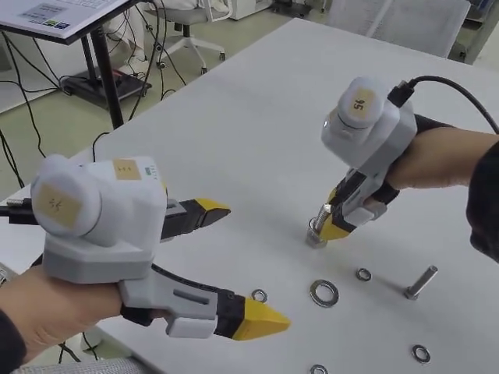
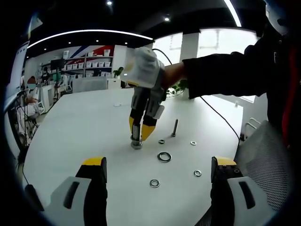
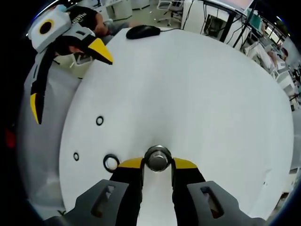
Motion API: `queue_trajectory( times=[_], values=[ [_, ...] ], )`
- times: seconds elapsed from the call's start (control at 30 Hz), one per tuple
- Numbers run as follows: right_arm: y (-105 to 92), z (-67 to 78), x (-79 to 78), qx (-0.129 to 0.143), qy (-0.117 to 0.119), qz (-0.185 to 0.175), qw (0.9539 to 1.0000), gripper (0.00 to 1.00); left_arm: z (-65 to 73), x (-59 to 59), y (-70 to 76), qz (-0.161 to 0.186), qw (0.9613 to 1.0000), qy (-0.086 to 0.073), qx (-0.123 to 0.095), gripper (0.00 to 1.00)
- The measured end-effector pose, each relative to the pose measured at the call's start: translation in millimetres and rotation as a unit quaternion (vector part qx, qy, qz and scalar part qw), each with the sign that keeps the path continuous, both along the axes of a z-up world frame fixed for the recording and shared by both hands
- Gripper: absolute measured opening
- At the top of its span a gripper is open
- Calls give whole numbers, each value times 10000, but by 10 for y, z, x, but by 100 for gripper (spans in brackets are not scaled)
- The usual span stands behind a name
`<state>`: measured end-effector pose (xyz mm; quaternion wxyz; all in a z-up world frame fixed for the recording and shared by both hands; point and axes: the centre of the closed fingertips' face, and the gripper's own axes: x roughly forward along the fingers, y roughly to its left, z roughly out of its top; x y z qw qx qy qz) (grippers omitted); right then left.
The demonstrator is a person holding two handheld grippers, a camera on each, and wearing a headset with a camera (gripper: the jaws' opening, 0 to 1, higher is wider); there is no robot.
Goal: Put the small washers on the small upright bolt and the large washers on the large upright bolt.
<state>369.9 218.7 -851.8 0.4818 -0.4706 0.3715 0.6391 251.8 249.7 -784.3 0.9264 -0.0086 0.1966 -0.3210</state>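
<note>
Logging the head view: my right gripper [image 1: 331, 227] is pinched on the large bolt [image 1: 317, 231], which stands upright mid-table [image 1: 257, 117], long axis vertical. The small bolt [image 1: 421, 282] lies flat to its right, axis diagonal. One large washer [image 1: 323, 293] and small washers [image 1: 364, 274] lie near them. My left gripper [image 1: 256, 264] is spread wide and holds nothing, close to the near table edge.

Left gripper view: bare tabletop runs wide behind the upright bolt.

Right gripper view: I see the bolt end-on, with the jaws pressed on both flanks. A mouse [image 3: 143, 31] sits at the far edge.
</note>
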Motion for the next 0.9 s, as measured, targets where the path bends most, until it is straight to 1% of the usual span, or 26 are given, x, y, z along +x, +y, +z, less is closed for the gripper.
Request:
queue_trajectory(
  times=[0.1,0.43,0.47,0.9],
  values=[
    [6,-66,-10,-22,27,-9,10000,23,-5,-1,3,5,10000,6,3,92],
    [14,-159,-26,-32,28,2,10000,23,-5,-2,7,25,10000,11,-33,92],
    [22,-141,-34,1,50,-22,10000,23,-4,-1,10,29,10000,8,-34,92],
    [30,-107,-60,24,72,-5,10000,24,-14,-1,11,30,10000,32,-24,91]
  ],
)
